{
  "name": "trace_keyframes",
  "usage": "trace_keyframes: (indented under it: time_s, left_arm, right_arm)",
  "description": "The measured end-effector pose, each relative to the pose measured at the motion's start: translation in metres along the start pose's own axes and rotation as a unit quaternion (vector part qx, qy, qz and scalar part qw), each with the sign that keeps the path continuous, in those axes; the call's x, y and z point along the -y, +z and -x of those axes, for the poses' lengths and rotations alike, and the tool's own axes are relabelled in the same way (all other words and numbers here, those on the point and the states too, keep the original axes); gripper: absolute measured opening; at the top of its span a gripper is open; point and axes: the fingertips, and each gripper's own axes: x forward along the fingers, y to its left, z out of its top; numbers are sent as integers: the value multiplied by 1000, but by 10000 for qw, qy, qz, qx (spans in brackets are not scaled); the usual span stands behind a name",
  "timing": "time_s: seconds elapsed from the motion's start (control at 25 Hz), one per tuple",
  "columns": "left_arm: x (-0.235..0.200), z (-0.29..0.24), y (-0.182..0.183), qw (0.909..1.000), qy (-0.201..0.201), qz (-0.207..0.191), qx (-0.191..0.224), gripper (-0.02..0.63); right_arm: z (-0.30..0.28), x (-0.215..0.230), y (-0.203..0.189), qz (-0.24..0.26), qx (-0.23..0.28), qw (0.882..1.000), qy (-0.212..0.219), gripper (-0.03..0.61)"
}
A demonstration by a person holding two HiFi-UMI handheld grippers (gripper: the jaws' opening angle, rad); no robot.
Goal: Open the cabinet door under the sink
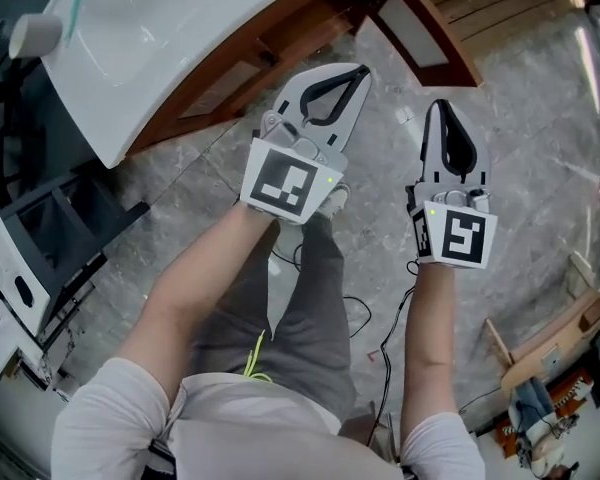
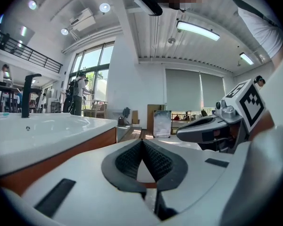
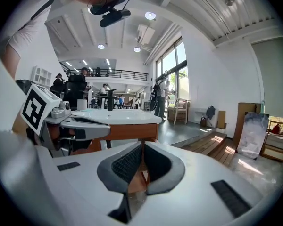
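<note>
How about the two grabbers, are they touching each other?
Apart. The head view shows a strip of floor between the left gripper and the right gripper.

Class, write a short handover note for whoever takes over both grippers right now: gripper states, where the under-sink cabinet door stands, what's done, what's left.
Left gripper: shut, empty, held in the air in front of the sink.
Right gripper: shut, empty, beside it, touching nothing.
Cabinet: one front panel sits flush under the sink; a framed door to its right appears swung outward.
Done: that door looks open, though not certainly.
Left: check it; if the flush panel is the target, open it.
</note>
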Motion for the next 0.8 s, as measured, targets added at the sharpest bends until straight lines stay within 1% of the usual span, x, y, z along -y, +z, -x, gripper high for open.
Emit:
trace_keyframes:
  time_s: [0.24, 0.36, 0.56, 0.64, 0.8]
  left_arm:
    - [-22, 37, 63, 9997, 28, 83, 233, 8]
    - [-38, 61, 89, 9992, 66, 51, 395, 8]
    - [-72, 102, 120, 9980, 325, 42, 538, 8]
    - [-83, 117, 134, 9971, 441, 98, 608, 6]
    - [-94, 149, 162, 9960, 565, 150, 674, 6]
  right_arm:
    - [13, -21, 56, 47, 8, 10000, 0, 40]
    - [14, -36, 79, 22, 20, 10000, 7, 40]
    - [18, -60, 114, -99, -38, 9999, 33, 40]
    - [21, -65, 127, -112, -67, 9999, 20, 40]
    - [36, -70, 156, -210, -67, 9997, -45, 40]
